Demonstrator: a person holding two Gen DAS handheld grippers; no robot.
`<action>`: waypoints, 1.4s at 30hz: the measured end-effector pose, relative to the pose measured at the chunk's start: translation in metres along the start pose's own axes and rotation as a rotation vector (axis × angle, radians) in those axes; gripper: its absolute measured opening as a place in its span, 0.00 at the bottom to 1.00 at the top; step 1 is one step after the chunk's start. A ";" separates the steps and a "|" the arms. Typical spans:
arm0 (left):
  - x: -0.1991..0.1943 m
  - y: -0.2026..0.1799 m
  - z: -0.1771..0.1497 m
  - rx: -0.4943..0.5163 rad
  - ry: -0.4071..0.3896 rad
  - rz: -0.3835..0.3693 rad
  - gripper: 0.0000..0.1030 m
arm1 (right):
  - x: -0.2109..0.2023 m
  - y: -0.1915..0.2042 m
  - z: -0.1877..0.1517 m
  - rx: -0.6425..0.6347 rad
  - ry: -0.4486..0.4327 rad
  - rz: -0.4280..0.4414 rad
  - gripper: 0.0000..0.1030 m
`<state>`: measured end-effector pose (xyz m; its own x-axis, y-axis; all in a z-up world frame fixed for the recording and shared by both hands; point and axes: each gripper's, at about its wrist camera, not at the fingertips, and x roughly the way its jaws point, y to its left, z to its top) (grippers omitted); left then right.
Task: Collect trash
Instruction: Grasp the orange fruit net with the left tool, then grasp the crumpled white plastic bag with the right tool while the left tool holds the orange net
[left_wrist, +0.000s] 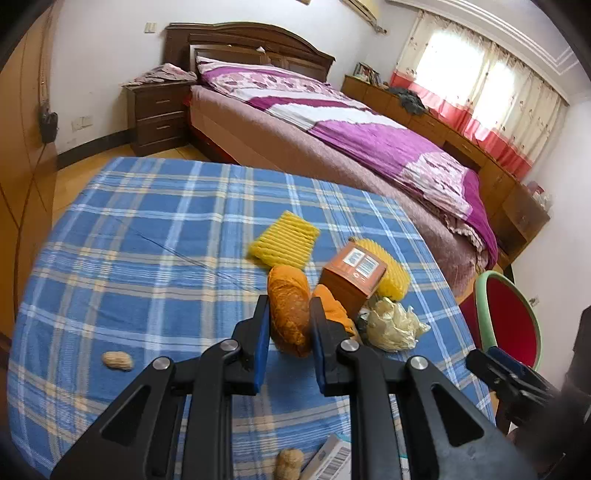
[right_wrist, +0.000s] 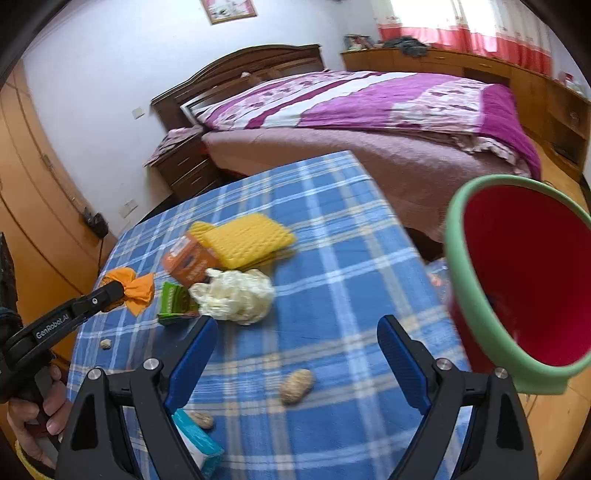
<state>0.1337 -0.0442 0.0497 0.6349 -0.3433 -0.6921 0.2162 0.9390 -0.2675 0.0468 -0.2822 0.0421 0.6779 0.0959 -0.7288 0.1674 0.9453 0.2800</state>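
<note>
My left gripper (left_wrist: 286, 317) is shut on a crumpled orange wrapper (left_wrist: 290, 310) and holds it above the blue plaid tablecloth (left_wrist: 147, 240); the wrapper also shows in the right wrist view (right_wrist: 133, 288). My right gripper (right_wrist: 295, 332) is open and empty above the table. A red bin with a green rim (right_wrist: 517, 273) stands off the table's right edge. On the cloth lie a crumpled white plastic bag (right_wrist: 236, 295), an orange carton (right_wrist: 188, 262), yellow foam netting (right_wrist: 247, 240), a green packet (right_wrist: 175, 302) and peanut shells (right_wrist: 295, 386).
A small white-and-teal box (right_wrist: 199, 439) lies by my right gripper's left finger. A peanut shell (left_wrist: 117, 360) lies at the left of the cloth. A bed with a purple quilt (left_wrist: 332, 122) stands beyond the table, a nightstand (left_wrist: 159, 114) beside it.
</note>
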 end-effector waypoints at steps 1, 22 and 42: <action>-0.003 0.003 0.000 -0.005 -0.006 0.007 0.20 | 0.004 0.005 0.001 -0.012 0.006 0.008 0.87; 0.006 0.042 -0.020 -0.055 0.017 0.140 0.20 | 0.074 0.035 0.009 -0.058 0.124 0.033 0.79; -0.017 0.032 -0.032 -0.036 -0.010 0.127 0.20 | 0.067 -0.005 0.007 0.046 0.100 -0.017 0.07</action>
<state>0.1059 -0.0088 0.0316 0.6631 -0.2212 -0.7151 0.1067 0.9735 -0.2022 0.0962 -0.2825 -0.0041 0.6006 0.1122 -0.7917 0.2126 0.9321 0.2934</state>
